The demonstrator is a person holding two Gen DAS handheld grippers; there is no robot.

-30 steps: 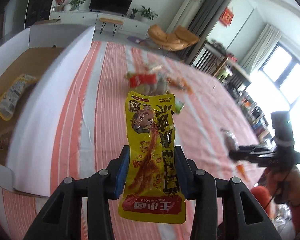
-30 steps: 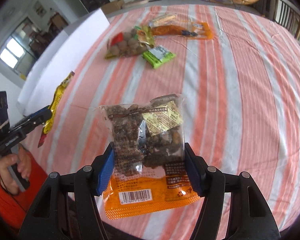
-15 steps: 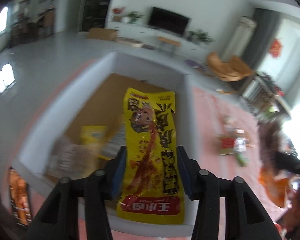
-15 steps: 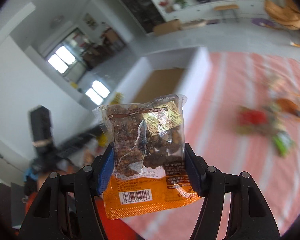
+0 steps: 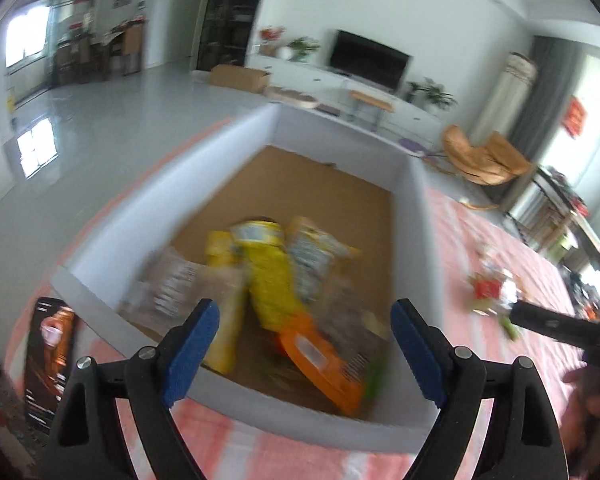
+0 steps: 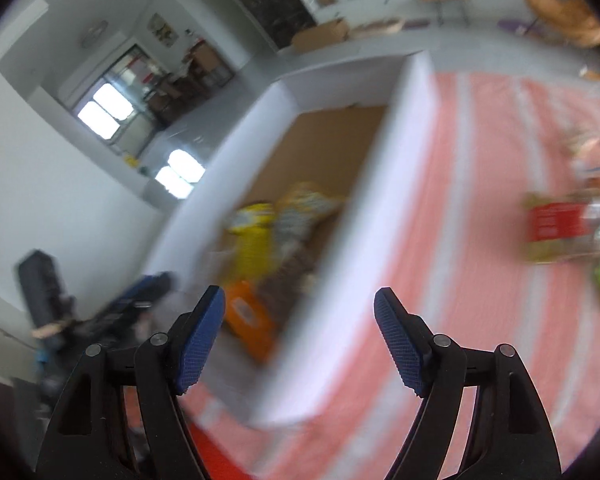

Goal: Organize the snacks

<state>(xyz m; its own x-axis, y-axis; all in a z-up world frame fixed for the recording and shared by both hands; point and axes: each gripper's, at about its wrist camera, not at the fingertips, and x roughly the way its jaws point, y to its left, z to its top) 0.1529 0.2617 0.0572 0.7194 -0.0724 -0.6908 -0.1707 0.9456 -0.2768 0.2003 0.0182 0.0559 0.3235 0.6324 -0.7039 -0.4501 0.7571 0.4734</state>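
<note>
Both claws, left claw (image 5: 304, 344) and right claw (image 6: 300, 336), were opening wide with nothing between them. The snack packets (image 5: 272, 280) lay in the box (image 5: 416, 208). They looked light, soft and crinkly; best pinched by a flat edge.

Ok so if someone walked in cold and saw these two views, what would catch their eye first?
Probably the big white box with a cardboard floor, filling the middle of the left view, and the bright heap of snack packets in it, yellow and orange. Next, both tools: the left tool and right tool have jaws opening with nothing between them. A few loose snacks lie further off on the pink striped cloth.
</note>
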